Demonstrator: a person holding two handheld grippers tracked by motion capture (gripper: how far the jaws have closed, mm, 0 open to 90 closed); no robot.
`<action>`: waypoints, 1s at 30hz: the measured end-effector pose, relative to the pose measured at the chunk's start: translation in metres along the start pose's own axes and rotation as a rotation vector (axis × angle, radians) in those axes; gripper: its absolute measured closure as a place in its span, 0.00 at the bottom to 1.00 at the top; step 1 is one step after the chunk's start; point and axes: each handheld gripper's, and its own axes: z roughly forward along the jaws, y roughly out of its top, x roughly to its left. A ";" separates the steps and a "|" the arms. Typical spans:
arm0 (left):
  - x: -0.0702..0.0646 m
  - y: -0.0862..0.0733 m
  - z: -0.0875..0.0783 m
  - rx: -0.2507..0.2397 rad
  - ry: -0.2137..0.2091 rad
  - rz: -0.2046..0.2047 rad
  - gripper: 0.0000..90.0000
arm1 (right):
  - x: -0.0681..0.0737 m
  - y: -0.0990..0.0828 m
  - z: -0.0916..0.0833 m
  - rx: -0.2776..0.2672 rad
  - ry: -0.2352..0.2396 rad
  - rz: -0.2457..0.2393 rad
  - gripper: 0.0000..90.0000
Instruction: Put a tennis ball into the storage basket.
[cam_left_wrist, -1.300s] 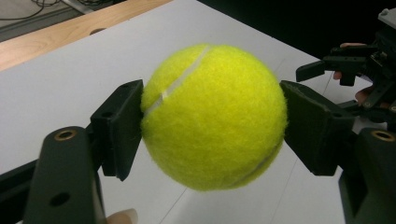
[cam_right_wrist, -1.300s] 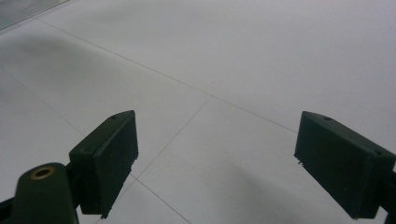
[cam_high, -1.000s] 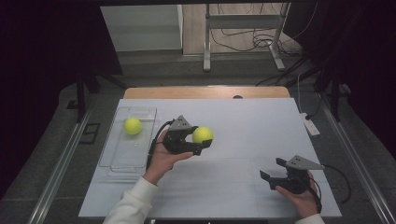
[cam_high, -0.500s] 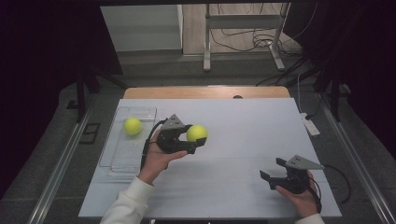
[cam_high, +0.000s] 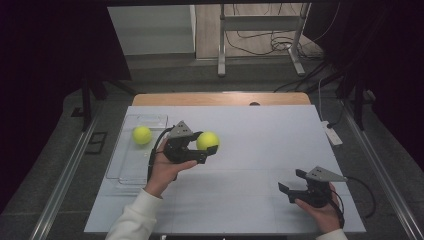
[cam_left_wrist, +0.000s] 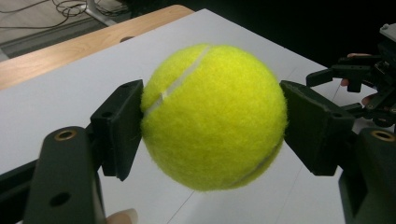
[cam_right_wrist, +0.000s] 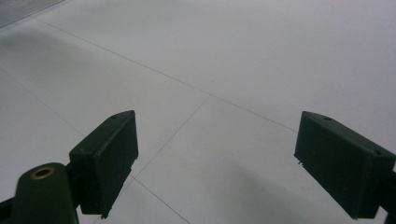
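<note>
My left gripper (cam_high: 209, 142) is shut on a yellow tennis ball (cam_high: 207, 140), held above the white table (cam_high: 260, 130) just right of a clear tray (cam_high: 126, 165). The left gripper view shows both black pads pressed on the sides of the ball (cam_left_wrist: 214, 116). A second tennis ball (cam_high: 142, 135) lies in the far end of the tray. My right gripper (cam_high: 292, 183) rests low near the table's front right, open, with nothing between its jaws. In its own view the gripper (cam_right_wrist: 229, 161) faces bare white tabletop. The right gripper (cam_left_wrist: 359, 77) also appears far off in the left gripper view.
A wooden strip (cam_high: 220, 98) borders the table's far edge. A white power strip (cam_high: 332, 134) lies past the right edge. A metal stand (cam_high: 260, 40) and cables sit on the floor beyond.
The left hand has carried the ball a little to the left, toward the tray. The right hand has stayed where it was.
</note>
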 end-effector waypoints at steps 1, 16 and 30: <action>0.000 0.000 -0.001 -0.002 0.000 -0.001 0.30 | 0.000 0.000 0.000 0.000 0.000 0.000 0.15; 0.009 -0.006 -0.014 0.003 0.042 -0.010 0.30 | 0.000 0.000 0.000 0.003 -0.002 -0.001 0.15; 0.016 -0.008 -0.024 -0.006 0.064 -0.025 0.30 | 0.000 0.000 0.001 0.005 -0.004 -0.008 0.15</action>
